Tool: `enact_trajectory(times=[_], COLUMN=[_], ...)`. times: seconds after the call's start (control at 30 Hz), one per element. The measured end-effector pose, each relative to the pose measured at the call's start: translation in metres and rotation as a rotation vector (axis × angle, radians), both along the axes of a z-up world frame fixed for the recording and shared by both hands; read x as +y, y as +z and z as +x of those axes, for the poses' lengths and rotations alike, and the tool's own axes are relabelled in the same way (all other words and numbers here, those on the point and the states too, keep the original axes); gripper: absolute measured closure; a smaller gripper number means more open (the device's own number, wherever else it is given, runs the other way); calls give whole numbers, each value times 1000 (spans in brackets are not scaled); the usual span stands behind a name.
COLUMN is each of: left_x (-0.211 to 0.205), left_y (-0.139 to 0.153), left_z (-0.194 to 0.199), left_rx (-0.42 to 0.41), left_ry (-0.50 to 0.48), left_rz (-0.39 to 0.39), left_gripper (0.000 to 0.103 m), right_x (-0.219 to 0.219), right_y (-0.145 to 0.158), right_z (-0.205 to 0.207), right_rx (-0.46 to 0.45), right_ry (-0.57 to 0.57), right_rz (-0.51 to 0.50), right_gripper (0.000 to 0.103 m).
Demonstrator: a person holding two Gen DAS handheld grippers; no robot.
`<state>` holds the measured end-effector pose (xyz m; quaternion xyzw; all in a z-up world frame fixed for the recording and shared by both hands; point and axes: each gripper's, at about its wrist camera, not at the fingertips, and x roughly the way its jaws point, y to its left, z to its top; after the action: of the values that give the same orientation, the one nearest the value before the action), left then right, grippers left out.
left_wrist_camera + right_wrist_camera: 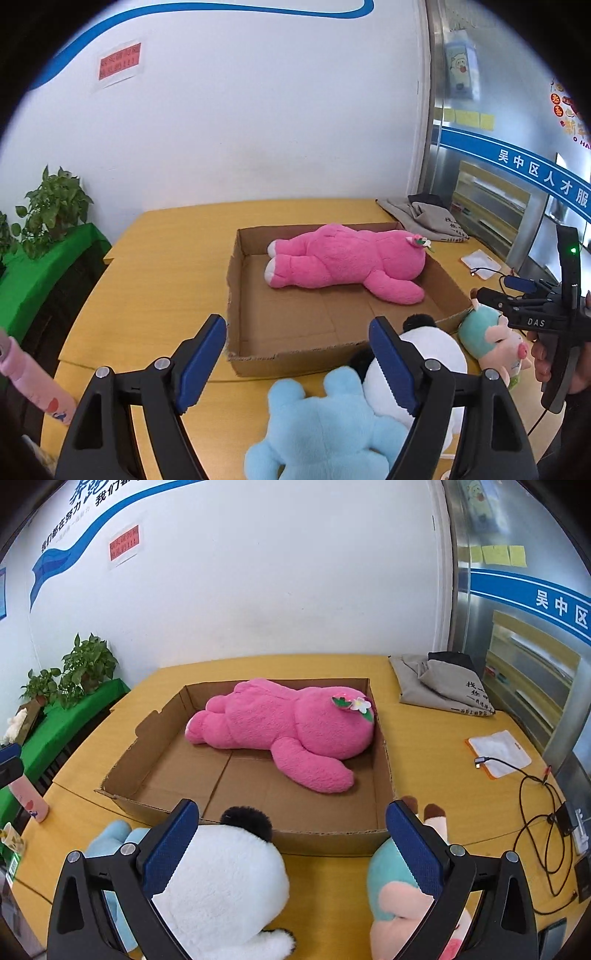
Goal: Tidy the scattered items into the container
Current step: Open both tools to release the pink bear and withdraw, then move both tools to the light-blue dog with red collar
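Left tongs [297, 363], released, hover above the blue plush [325, 428] on the yellow surface [155, 266]; a pink plush bear [343, 260] lies inside the cardboard box [236, 354]. Right tongs [291, 849], released, hang between panda plush [221, 882] and teal pig plush [395, 893].

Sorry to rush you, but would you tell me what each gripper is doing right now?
Left gripper: open, holding nothing, above the blue plush.
Right gripper: open, holding nothing, between the panda plush and the teal-hooded doll.

"DAS" was printed on the right gripper [480, 295]. "吴中区人才服" was lettered on the blue band [524, 166] across the glass partition, right of the cardboard box [236, 295]; the red notice stayed unreadable.
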<state>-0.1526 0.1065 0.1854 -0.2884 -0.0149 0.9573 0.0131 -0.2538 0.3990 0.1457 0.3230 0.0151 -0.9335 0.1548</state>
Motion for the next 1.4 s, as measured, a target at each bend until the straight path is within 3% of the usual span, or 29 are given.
enact_trajectory(times=[0.43,0.6,0.8,1.4], left_x=[-34,-46,-45,-40], left_y=[-12,-30,-49,-82], left_z=[41,46,44,34], left_rx=[-68,-129,-173,-244], left_ry=[89,94,68,2], left_rz=[14,72,131,184], left_gripper=[23,23,23,23], right_x=[-11,-16,-17,-27], right_y=[-13,-14,-17,-31], right_z=[9,16,23,33], right_rx=[-32,-22,-20,-49], right_ry=[21,39,51,81], right_rz=[-9,2,8,33], right_gripper=[0,0,0,0])
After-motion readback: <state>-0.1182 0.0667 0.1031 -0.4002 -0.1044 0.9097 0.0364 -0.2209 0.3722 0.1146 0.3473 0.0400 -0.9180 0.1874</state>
